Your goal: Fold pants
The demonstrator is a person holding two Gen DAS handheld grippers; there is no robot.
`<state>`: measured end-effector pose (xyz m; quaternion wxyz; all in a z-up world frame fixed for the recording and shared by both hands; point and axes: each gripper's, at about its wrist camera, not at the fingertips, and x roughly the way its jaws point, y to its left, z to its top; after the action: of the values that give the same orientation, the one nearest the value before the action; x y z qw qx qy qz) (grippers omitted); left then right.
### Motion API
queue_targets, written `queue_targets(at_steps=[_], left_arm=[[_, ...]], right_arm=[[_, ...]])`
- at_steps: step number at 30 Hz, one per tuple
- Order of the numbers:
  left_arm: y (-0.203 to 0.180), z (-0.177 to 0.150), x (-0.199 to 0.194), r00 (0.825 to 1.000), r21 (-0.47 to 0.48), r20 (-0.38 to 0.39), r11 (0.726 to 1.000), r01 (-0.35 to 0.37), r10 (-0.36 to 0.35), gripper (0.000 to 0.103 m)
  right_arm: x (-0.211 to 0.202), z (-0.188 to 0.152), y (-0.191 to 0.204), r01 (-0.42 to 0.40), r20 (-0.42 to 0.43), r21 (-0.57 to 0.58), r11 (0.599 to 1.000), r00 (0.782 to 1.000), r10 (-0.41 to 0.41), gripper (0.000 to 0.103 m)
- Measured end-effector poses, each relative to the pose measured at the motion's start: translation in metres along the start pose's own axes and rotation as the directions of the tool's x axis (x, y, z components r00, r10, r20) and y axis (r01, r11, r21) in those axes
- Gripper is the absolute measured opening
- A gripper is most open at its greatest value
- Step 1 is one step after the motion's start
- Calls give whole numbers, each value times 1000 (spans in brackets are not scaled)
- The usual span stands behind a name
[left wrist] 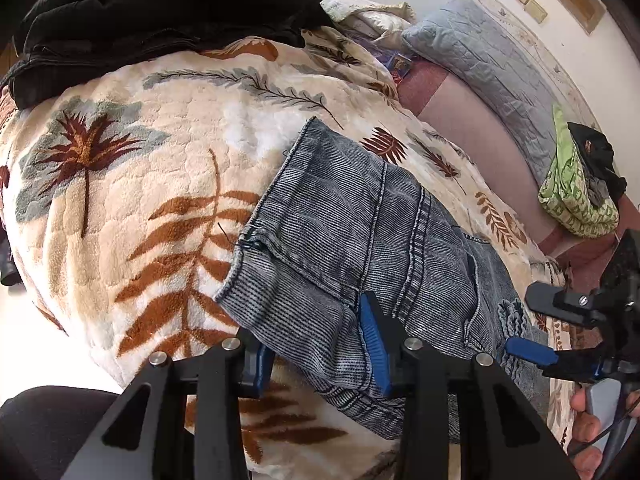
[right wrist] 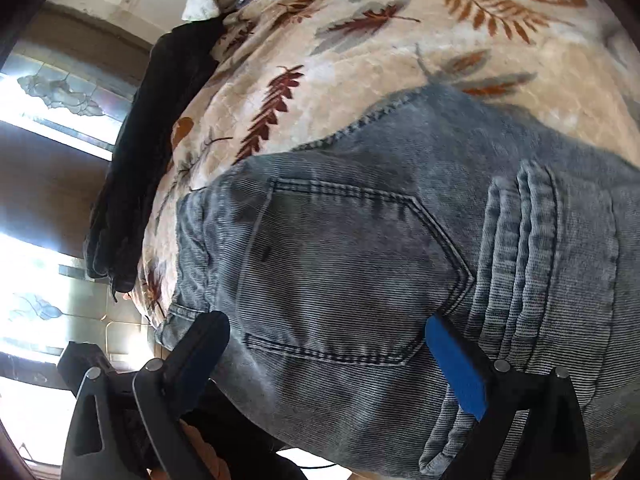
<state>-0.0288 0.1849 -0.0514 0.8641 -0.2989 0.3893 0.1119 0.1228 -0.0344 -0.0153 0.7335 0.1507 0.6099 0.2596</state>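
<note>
A bed fills both views, covered by a cream blanket (left wrist: 132,184) printed with brown and grey leaves. A pile of black clothes (left wrist: 160,20) sits at its far edge, and a grey quilted pillow (left wrist: 492,64) lies by the wall with a green patterned cloth (left wrist: 572,196) near it.

The jeans (left wrist: 360,240), washed grey-blue denim, lie folded on the blanket near the front edge of the bed, a back pocket (right wrist: 344,272) facing up in the right wrist view and a thick ridge of stacked seams beside it.

The left tongs (left wrist: 316,344) sit at the near edge of the jeans with a fold of denim between the blue pads; whether the pads press on it I cannot tell. The right tongs (right wrist: 324,344) are spread wide apart over the pocket, gripping nothing. In the left wrist view they show at the right edge (left wrist: 528,324), with a hand (left wrist: 588,428) on the handle.
</note>
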Motion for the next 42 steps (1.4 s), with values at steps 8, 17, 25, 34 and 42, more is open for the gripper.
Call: queue_targets(at_steps=[8,17,25,34,42], left_arm=[[0,-1,0,1000,3,2,1000,-2,2,41],[-4,-1,1,1000,17,8,1000,-21,21,41],[-4,1,3,1000,18,7,999,-28,28,41],[-4,1,3,999,33,15,999,-36,35,41],[-9,-1,5,997,69,31,995,-70,68,40]], right_arm=[[31,9,1,-3,-52,28,1000,999,4,102],[32,17,-14,-41,-14,75,996,999,42,103],[33,2,-19,-46,-72,104,993,996,54,103],[-32,-1,-18,-179,49,124,976,983,174,103],[-110,-24,-91,-179,211,168,969,967,142,103]])
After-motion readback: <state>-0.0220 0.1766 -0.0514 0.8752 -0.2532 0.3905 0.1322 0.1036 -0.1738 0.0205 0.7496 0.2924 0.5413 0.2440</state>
